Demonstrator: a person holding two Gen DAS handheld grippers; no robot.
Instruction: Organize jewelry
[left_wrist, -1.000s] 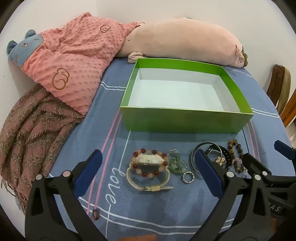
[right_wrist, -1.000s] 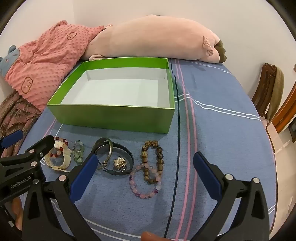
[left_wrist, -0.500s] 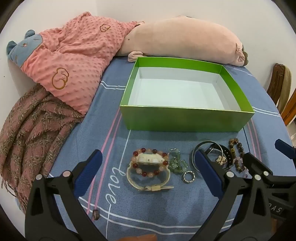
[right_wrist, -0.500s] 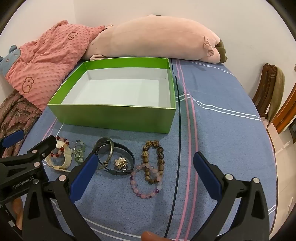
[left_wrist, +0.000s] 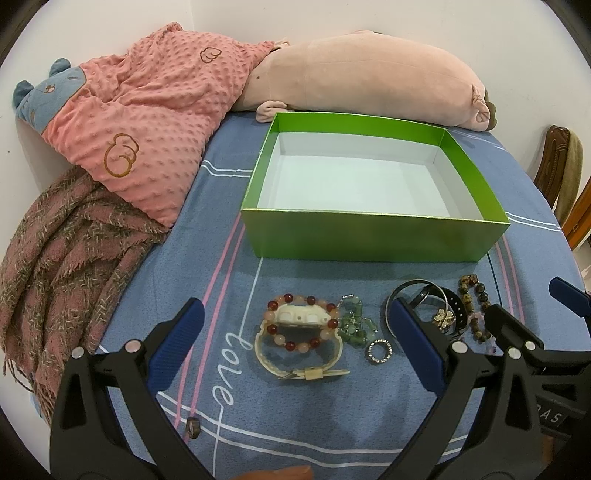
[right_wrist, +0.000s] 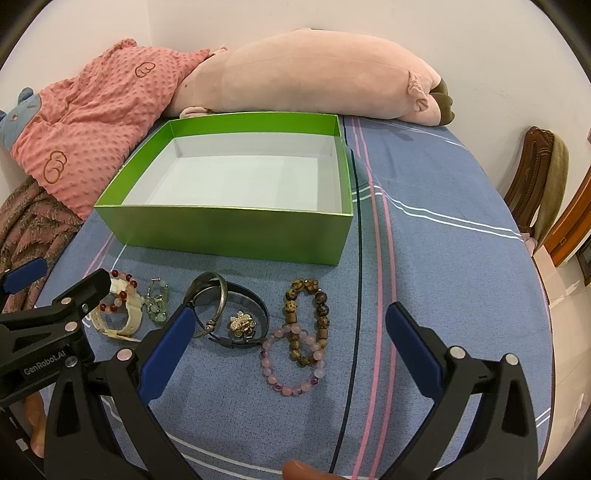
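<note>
Blue striped cloth (right_wrist: 424, 258) covers the work surface, with a pink blanket (left_wrist: 147, 122), a plush pig (right_wrist: 303, 74) and a brown throw (left_wrist: 55, 240) along the far and left edges. Centre: a green box (left_wrist: 369, 240), open-topped, white inside and holding nothing, so I judge no piece has been sorted yet. It sits just behind the jewelry, probably so each piece needs only a short carry.

Jewelry lies in 1 row in front of the box. From left: a red bead bracelet (left_wrist: 291, 325) overlapping a cream watch (left_wrist: 295, 365); green earrings (left_wrist: 354, 328); a ring (left_wrist: 379, 351); dark bangles (right_wrist: 229, 306) with a gold brooch (right_wrist: 242, 323) on them; a brown bead bracelet (right_wrist: 306, 317) crossing a pink bead bracelet (right_wrist: 291, 365).

I hold the left gripper (left_wrist: 295, 350) above the watch and red beads, jaws spread wide, gripping nothing. The right gripper (right_wrist: 288, 354) hangs over the pink and brown beads, jaws likewise wide and empty. Each tool thus fronts its own half of the row, which suits working from both ends. Overlapped pieces may lift together or snag.
</note>
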